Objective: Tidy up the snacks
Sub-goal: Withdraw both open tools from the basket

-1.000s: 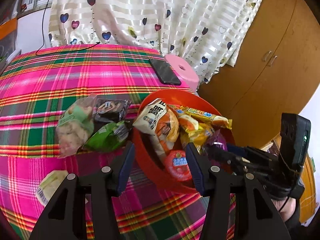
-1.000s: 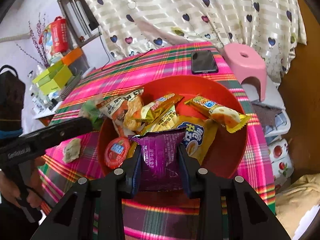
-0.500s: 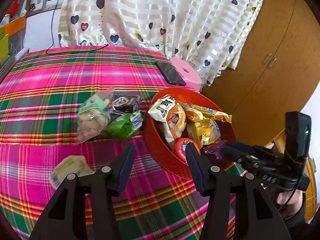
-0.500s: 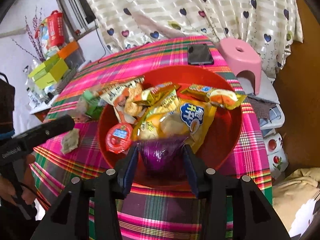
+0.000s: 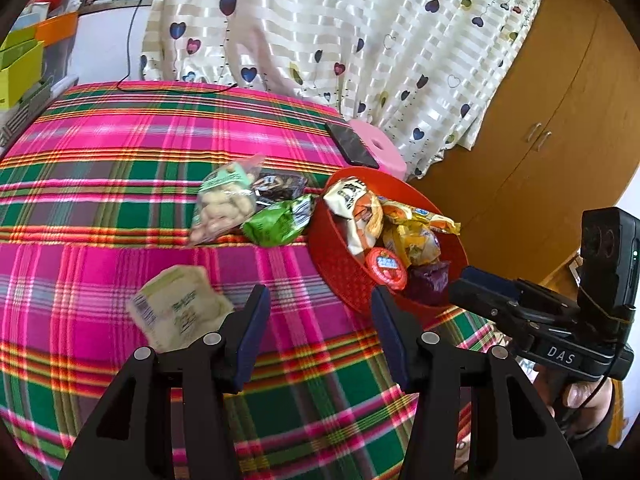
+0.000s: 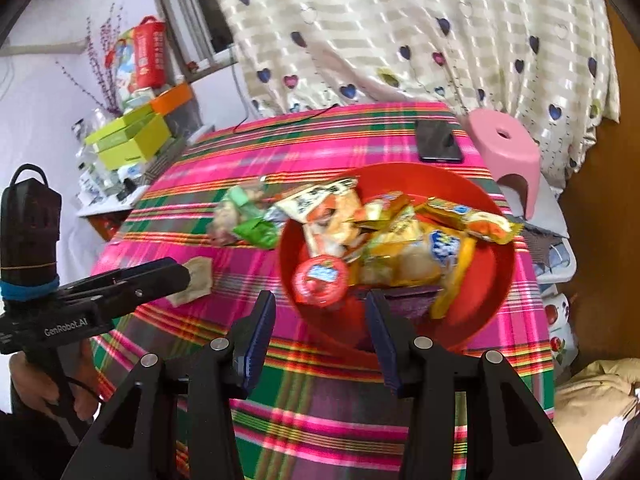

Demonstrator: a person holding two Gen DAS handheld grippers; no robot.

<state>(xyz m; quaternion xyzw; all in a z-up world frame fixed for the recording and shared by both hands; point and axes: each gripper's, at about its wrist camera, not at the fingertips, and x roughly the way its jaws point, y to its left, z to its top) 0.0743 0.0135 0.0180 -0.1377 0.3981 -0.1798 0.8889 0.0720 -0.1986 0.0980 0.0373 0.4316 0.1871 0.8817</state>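
Snacks heaped in red bowl [image 6: 496,280] near counter [image 5: 100,152] edge, purple packet [image 6: 412,298] lowest; right gripper [image 6: 320,320] fingers wide, empty, just before it; left gripper [image 5: 318,322] fingers wide beside loose pale packet [image 5: 178,310], likely next.

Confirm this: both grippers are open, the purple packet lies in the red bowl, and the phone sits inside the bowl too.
The phone is not in the red bowl; the right wrist view shows it flat on the tablecloth beyond the bowl's far rim. Otherwise correct: the left gripper and right gripper are open, and the purple packet lies in the bowl.
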